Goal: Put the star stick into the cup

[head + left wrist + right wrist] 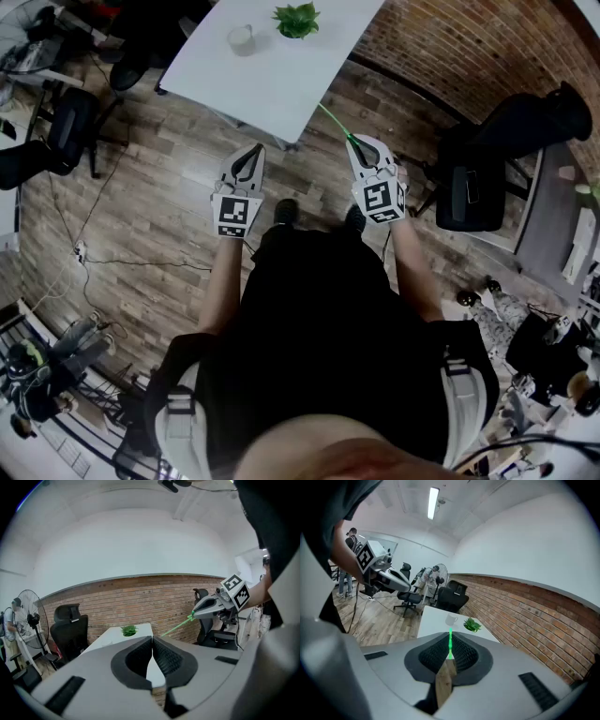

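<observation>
One white table (272,80) near brick wall (469,47); left claw (257,149) closed, right claw (355,142) pinches star stick (332,121).

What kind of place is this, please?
Probably an office or workroom: office chairs, a white table with a cup and a plant, a wood floor and a brick wall.

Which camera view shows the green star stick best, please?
The left gripper view: the star stick shows side-on, its free length sticking out of the right tongs. The head view shows it only as a thin line; the right gripper view sees it foreshortened, clamped in those tongs.
</observation>
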{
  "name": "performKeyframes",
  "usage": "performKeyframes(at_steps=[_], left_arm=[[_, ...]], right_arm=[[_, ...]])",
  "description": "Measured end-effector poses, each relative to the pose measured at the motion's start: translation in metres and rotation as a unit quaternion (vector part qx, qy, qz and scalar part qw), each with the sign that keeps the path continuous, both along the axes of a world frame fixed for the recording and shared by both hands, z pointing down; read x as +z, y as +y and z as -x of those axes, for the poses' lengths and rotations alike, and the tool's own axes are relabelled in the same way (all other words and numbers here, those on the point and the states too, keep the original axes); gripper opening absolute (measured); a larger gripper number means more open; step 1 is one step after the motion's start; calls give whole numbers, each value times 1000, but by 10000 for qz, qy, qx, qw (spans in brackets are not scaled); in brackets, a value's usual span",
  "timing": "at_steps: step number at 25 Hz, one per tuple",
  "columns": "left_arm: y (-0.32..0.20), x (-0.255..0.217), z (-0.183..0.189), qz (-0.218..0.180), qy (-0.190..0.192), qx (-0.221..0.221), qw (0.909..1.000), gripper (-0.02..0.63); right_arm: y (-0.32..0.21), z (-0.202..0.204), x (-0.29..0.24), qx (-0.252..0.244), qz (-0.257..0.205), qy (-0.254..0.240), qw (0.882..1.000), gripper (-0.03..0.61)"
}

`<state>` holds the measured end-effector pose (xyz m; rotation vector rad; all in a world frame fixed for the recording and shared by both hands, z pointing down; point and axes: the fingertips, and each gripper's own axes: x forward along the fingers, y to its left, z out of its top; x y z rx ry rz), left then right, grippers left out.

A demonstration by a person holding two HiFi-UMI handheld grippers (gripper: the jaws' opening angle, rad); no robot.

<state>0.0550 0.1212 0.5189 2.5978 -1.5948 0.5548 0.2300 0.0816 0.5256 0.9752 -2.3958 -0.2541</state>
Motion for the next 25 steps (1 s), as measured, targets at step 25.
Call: performKeyframes(at_steps=[25], left_arm=[[9,-10,0,-186,20,90,9998,21]], right_arm=[[15,-6,-13,75,-221,97,9997,11]])
